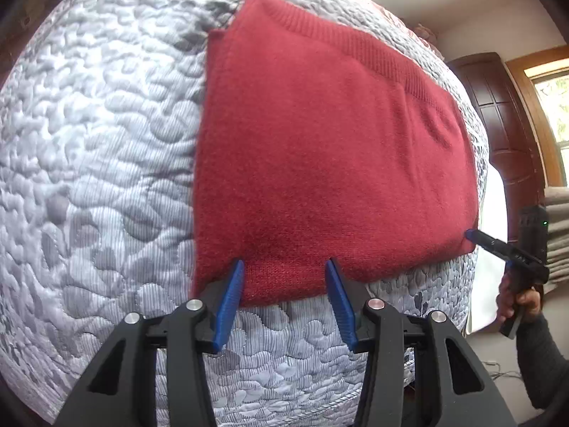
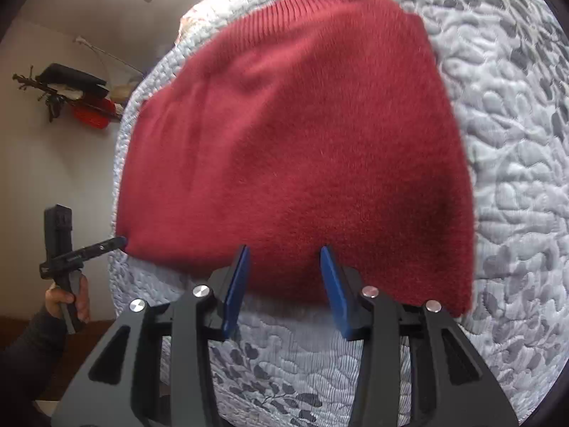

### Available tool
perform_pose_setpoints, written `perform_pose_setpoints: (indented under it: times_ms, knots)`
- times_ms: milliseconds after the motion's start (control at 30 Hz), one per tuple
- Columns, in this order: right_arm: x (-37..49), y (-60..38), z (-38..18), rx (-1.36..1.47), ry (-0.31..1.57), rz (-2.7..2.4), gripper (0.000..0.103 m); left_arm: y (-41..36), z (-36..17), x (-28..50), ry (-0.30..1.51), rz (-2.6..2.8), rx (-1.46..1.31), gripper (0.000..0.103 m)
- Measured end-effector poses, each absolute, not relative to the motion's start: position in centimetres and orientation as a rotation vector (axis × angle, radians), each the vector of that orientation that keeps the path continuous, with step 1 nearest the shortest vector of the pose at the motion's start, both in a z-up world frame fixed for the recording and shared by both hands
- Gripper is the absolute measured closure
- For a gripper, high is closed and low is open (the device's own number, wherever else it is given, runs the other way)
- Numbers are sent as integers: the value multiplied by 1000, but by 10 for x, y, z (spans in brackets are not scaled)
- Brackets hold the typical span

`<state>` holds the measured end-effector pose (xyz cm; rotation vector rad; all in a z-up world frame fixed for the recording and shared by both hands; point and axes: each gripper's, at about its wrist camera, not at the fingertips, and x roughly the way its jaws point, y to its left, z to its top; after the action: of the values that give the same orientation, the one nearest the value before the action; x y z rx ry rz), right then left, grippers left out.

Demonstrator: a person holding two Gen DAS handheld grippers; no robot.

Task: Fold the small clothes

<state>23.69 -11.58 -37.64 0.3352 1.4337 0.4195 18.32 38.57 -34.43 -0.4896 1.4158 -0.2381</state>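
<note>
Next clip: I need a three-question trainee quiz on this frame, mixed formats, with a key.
1. True or false: the red knit garment lies on a quilted grey bedcover.
2. Multiple choice: the left gripper is (a) shut on a corner, (b) open with its fingers straddling the near edge, (c) out of view.
3. Fill in: the right gripper is ____ at the near edge.

Key: 1 true; 2 b; 3 open.

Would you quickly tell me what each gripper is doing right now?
Left gripper: open, fingers astride the red sweater's near edge.
Right gripper: open, also at that near edge, gripping nothing.
</note>
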Motion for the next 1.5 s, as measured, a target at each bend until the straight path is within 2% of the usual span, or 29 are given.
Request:
perform_pose_setpoints:
  times_ms: [33, 67, 133, 167, 200, 233, 300, 367, 433, 600, 700, 900, 967, 1267, 1400, 1467, 1500]
  knots:
    - [237, -113, -388, 330, 1457, 398, 63, 389, -349, 184, 1421, -237, -510, 57]
    - [237, -115, -397, 327, 1467, 380, 72, 391, -350, 185, 1425, -239, -528, 57]
    - [237, -117, -394, 319, 1469, 355, 77, 396, -344, 188, 1430, -255, -575, 56]
    - [236, -115, -384, 307, 1459, 346, 72, 400, -337, 190, 1425, -270, -597, 55]
    - [235, -111, -371, 266, 1431, 334, 67, 405, -329, 193, 1414, -279, -606, 48]
    - [231, -100, -352, 176, 1384, 327, 55, 411, -322, 198, 1401, -279, -612, 34]
    - [220, -70, -318, -33, 1277, 336, 41, 433, -309, 212, 1377, -263, -652, 23]
    - [197, -23, -292, -276, 1151, 370, 20, 456, -305, 230, 1365, -263, -720, 23]
    - [177, 37, -283, -479, 1025, 425, 14, 474, -306, 254, 1358, -276, -770, 21]
    - [132, 146, -299, -769, 832, 570, 14, 490, -325, 311, 1357, -294, -825, 21]
    - [117, 199, -318, -883, 754, 600, 14, 482, -353, 335, 1424, -300, -845, 21]
    - [121, 259, -356, -992, 711, 599, 16, 471, -387, 354, 1458, -324, -836, 21]
    - [126, 271, -366, -999, 723, 616, 27, 463, -391, 358, 1466, -366, -830, 21]
    - [117, 302, -399, -1107, 671, 664, 28, 455, -406, 362, 1492, -412, -853, 22]
    - [142, 312, -399, -1053, 703, 624, 28, 447, -406, 366, 1514, -408, -796, 23]
    - [154, 317, -399, -1024, 724, 620, 28, 442, -406, 368, 1532, -418, -799, 41]
    - [157, 321, -401, -1016, 728, 619, 28, 439, -408, 369, 1549, -429, -803, 60]
